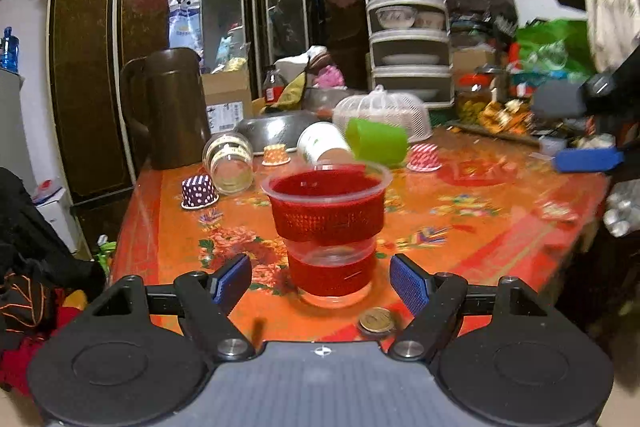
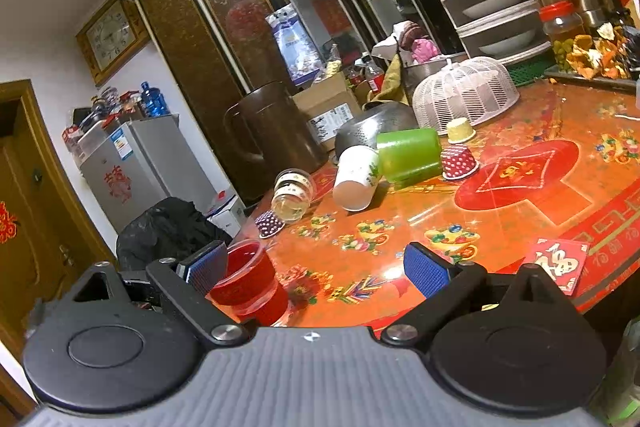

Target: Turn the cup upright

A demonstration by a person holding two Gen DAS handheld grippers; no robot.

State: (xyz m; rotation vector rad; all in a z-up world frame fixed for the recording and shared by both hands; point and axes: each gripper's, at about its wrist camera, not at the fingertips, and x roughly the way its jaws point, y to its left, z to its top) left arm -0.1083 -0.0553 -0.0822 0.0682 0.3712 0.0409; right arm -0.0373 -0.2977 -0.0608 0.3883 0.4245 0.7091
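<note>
So our clear plastic cup with red mesh bands [image 1: 326, 227] stands upright near the front edge of the orange floral table [image 1: 480, 219], free cloth all around it. We've got the left gripper [image 1: 322, 281] spread wide either side, not touching. Only the right wrist view shows the red envelope [image 2: 558, 263]; the right gripper [image 2: 316, 267] gapes empty beside the cup.

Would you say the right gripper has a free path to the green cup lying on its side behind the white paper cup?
Probably yes: the right gripper is open, and bare tabletop lies between it and the green cup. The white paper cup leans against its left side.
</note>
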